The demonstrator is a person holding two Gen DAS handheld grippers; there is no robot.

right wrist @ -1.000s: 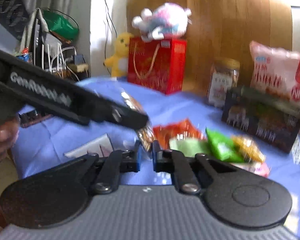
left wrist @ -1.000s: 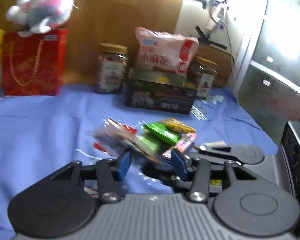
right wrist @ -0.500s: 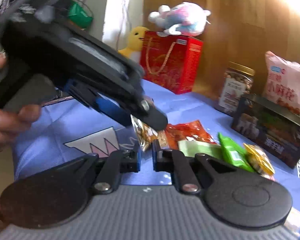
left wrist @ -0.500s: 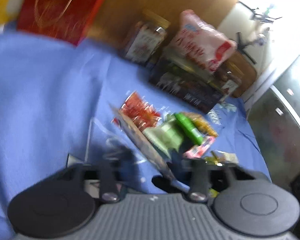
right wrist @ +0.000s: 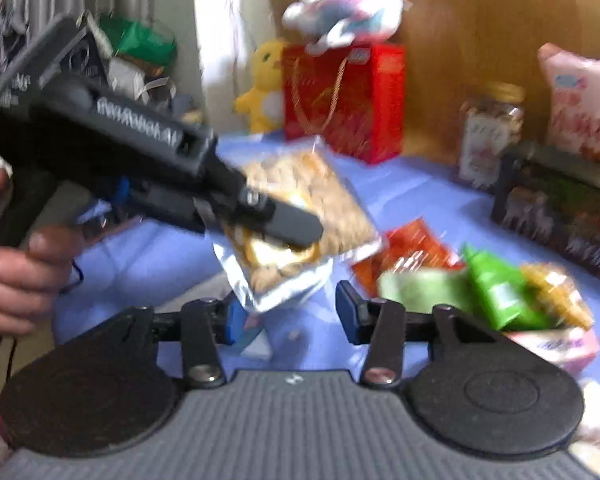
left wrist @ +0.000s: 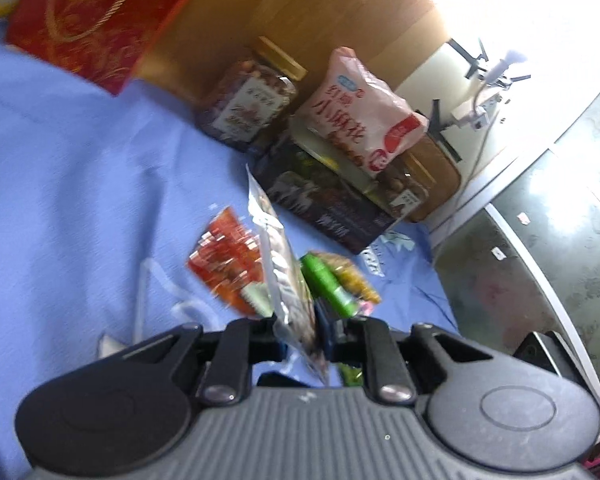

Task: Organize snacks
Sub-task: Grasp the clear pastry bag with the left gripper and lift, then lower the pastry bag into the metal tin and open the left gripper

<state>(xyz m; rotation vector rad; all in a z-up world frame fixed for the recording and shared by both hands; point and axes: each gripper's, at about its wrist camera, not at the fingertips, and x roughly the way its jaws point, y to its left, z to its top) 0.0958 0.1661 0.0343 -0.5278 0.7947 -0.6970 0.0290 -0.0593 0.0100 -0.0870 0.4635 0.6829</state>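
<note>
Since a second ago the clear snack bag has passed from my right claw to my left claw. Now my left claw is clenched on the bag, its jaws having just been closing on it, and holds it in the air above the blue cloth. In the left wrist view the bag stands edge-on between the pads. My right claw has just been opening; its jaws stand apart just under the bag and nothing is pressed between them. On the cloth, beyond the bag, lie a red packet, a green packet and a yellow packet close together. Further back stand a dark box, a jar and a red gift bag.
</note>
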